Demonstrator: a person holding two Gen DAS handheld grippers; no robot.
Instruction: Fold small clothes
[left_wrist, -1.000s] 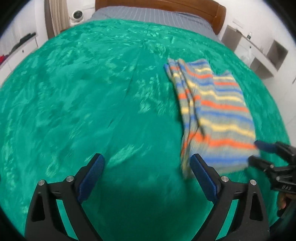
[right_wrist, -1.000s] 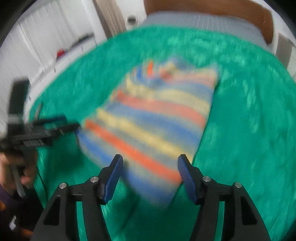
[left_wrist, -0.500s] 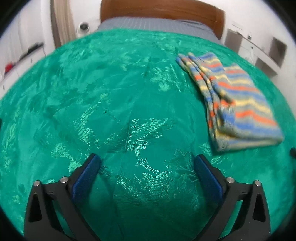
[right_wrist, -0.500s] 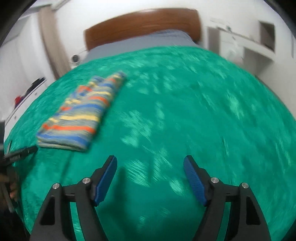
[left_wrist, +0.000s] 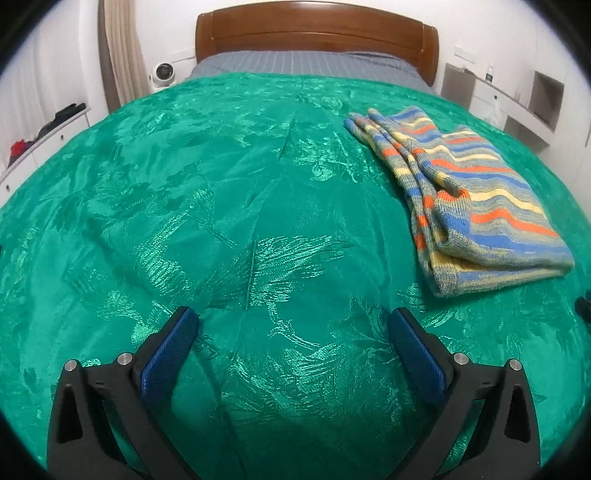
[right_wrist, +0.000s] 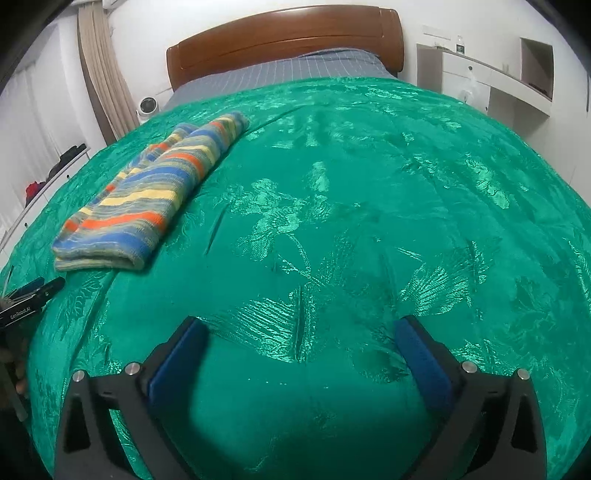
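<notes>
Right gripper (right_wrist: 301, 334) drawn off striped garment (left_wrist: 476, 192), folded flat, both grippers spread.

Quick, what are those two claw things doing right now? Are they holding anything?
Left gripper: open, holding nothing.
Right gripper: open, jaws just spread wider, nothing between them.

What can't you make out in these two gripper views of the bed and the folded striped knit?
- Striped knit: its underside and inner layers, hidden by its own folds in both views.
- Left gripper in the right wrist view: cut off by the left edge.
- Items on the white shelf: too small in the left wrist view.
</notes>
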